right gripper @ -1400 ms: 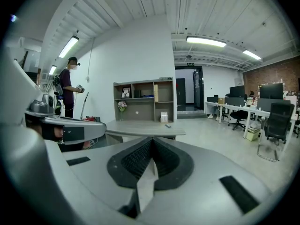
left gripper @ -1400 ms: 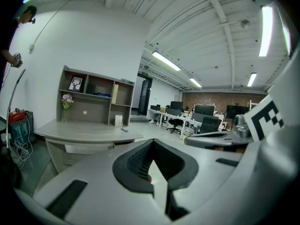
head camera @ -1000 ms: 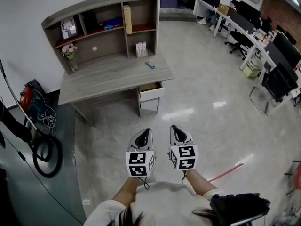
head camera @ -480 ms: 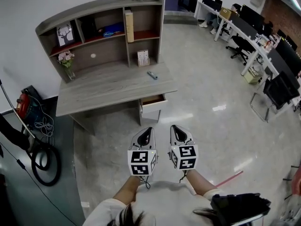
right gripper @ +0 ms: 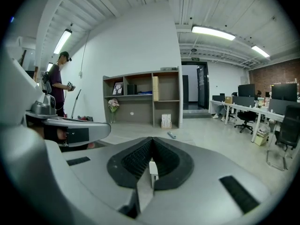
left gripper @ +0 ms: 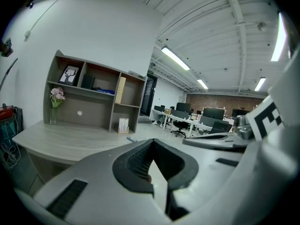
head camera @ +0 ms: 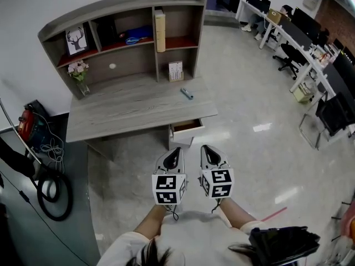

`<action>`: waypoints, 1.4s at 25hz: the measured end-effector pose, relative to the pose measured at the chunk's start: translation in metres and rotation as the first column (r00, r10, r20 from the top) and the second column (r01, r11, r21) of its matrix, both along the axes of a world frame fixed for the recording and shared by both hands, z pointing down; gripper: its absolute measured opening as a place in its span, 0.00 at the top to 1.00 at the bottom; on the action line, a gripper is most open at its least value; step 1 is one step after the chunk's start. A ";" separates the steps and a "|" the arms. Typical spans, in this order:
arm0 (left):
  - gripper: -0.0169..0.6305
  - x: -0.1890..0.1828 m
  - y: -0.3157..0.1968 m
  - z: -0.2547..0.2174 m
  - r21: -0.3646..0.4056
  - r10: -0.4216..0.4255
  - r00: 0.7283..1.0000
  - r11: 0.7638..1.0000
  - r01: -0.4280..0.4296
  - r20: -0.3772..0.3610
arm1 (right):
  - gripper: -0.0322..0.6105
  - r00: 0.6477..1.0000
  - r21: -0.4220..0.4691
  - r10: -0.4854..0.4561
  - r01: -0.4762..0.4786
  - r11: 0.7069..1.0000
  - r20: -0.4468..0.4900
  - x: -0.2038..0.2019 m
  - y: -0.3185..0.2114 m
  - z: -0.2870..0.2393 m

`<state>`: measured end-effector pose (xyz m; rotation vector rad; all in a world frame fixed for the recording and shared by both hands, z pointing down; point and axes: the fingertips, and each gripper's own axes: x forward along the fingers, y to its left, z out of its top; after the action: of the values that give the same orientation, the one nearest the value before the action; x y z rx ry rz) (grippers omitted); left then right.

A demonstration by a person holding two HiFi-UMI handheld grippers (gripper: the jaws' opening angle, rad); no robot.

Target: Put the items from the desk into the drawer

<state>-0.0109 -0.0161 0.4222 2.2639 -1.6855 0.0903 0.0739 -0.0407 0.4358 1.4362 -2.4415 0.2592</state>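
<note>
Left gripper (head camera: 175, 151) and right gripper (head camera: 206, 149): jaws pressed together, nothing between them. Both are side by side over the floor, short of the desk (head camera: 122, 112). Drawer (head camera: 187, 127) open under the desk's front right corner. Small blue-grey bar (head camera: 187, 93) lies near the desk's right edge. Flower vase (head camera: 81, 76) at back left.

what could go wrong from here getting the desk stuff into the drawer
The drawer looks only partly open, so items may catch on the desk edge above it. The small blue item lies flat near the desk's right end; a clumsy pinch might knock it off. The flower vase is tall and could tip.
</note>
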 end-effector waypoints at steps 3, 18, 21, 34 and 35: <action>0.98 -0.008 -0.019 0.001 -0.004 -0.002 1.000 1.000 0.002 -0.001 | 0.95 1.000 -0.004 0.000 0.000 1.000 -0.001 -0.008 -0.019 0.001; 0.98 -0.045 -0.087 0.012 -0.035 -0.001 1.000 0.999 0.001 -0.013 | 0.95 1.000 -0.022 0.001 -0.001 1.000 -0.015 -0.042 -0.085 0.003; 0.98 -0.050 -0.097 0.015 -0.042 0.001 1.000 0.999 -0.001 -0.016 | 0.95 1.000 -0.031 0.003 -0.004 1.000 -0.023 -0.045 -0.093 0.007; 0.98 -0.048 -0.113 0.026 -0.068 -0.018 1.000 0.998 0.017 -0.014 | 0.95 1.000 -0.074 -0.007 0.005 0.997 -0.016 -0.041 -0.110 0.022; 0.98 -0.048 -0.116 0.027 -0.072 -0.026 1.000 0.997 0.025 -0.014 | 0.95 1.000 -0.079 -0.013 0.012 0.997 -0.013 -0.040 -0.113 0.023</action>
<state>-0.0591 -0.1319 0.4492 2.1849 -1.6762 0.1253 0.0336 -0.1538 0.4583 1.3848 -2.4004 0.3376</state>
